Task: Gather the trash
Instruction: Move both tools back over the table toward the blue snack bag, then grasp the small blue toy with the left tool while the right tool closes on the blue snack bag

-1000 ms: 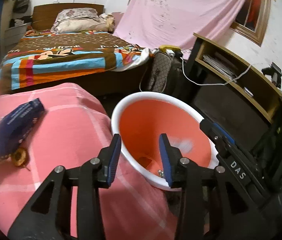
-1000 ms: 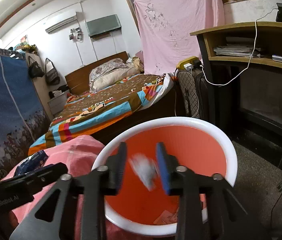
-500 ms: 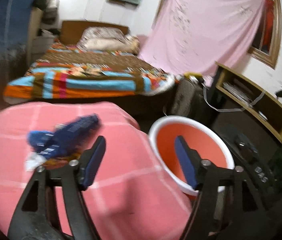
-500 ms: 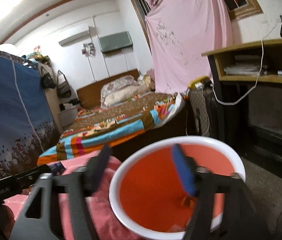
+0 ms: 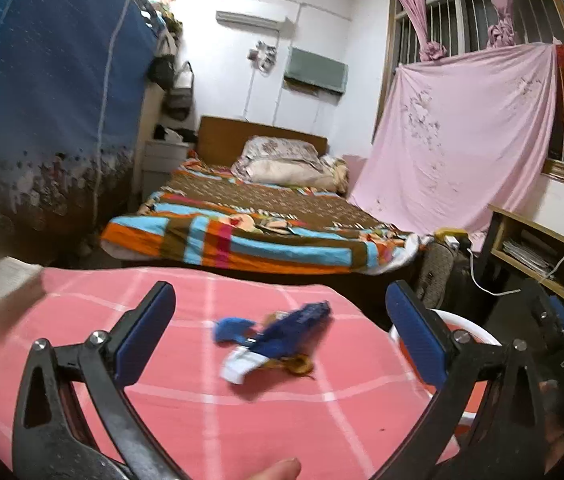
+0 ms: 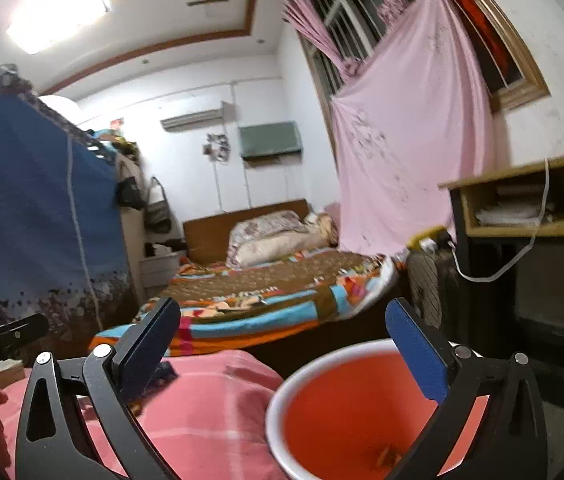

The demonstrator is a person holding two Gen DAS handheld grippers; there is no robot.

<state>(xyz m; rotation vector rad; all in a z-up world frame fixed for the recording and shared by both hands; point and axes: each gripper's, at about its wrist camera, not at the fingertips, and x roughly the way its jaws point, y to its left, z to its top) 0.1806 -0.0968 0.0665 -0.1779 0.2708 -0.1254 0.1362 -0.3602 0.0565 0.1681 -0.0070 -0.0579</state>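
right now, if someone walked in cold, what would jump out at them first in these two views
Probably the crumpled dark blue wrapper with a white end, lying on the pink checked cloth straight ahead of the left gripper, whose jaws are opening with nothing between them. Next, the orange bucket with a white rim at the cloth's right edge, below the right gripper, also opening and empty. Behind both, a bed with a striped multicoloured blanket.

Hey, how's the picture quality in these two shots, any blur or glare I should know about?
Left wrist view: the blue wrapper on the pink cloth is motion-smeared, edges bend from the fisheye. Right wrist view: the ceiling light blows out white, the orange basin is soft, and the tongs stay fairly sharp.
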